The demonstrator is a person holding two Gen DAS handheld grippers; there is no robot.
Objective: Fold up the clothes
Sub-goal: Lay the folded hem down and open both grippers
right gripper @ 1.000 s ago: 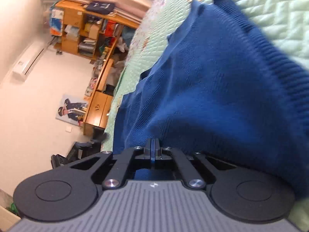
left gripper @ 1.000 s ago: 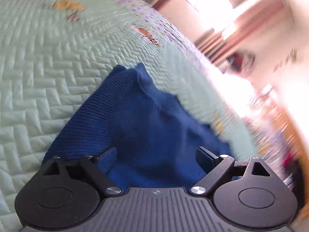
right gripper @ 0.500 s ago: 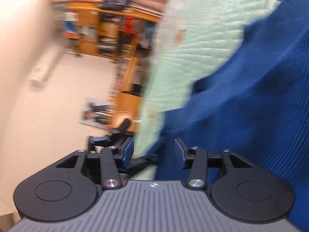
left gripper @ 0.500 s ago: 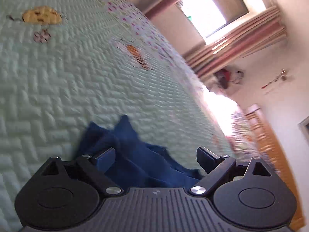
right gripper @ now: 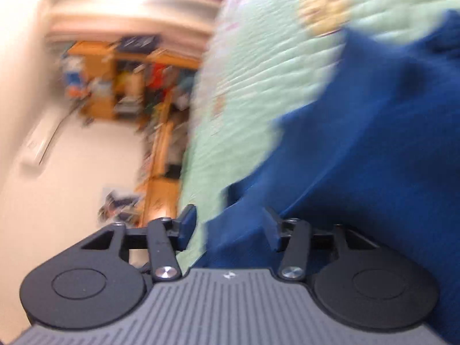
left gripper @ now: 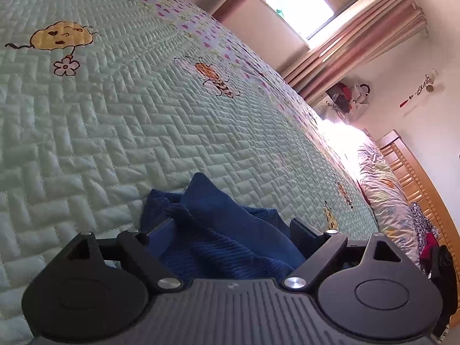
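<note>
A dark blue knitted garment (left gripper: 218, 230) lies bunched on the pale green quilted bedspread (left gripper: 129, 120). My left gripper (left gripper: 230, 227) is open, its two fingers standing wide on either side of a raised fold of the garment. In the blurred right wrist view the same blue garment (right gripper: 373, 143) fills the right side. My right gripper (right gripper: 230, 221) is open, with a corner of the cloth lying between its fingers.
The bedspread has embroidered yellow figures (left gripper: 60, 37). A window with curtains (left gripper: 325, 8) is beyond the bed. A rolled patterned blanket (left gripper: 385, 181) and a wooden headboard (left gripper: 417, 172) lie at the right. Wooden shelves (right gripper: 129, 77) stand past the bed's edge.
My right gripper was shut on the garment and has opened. My left gripper stayed open and tilted up, so the garment now shows low between its fingers. The right view swung and blurred.
</note>
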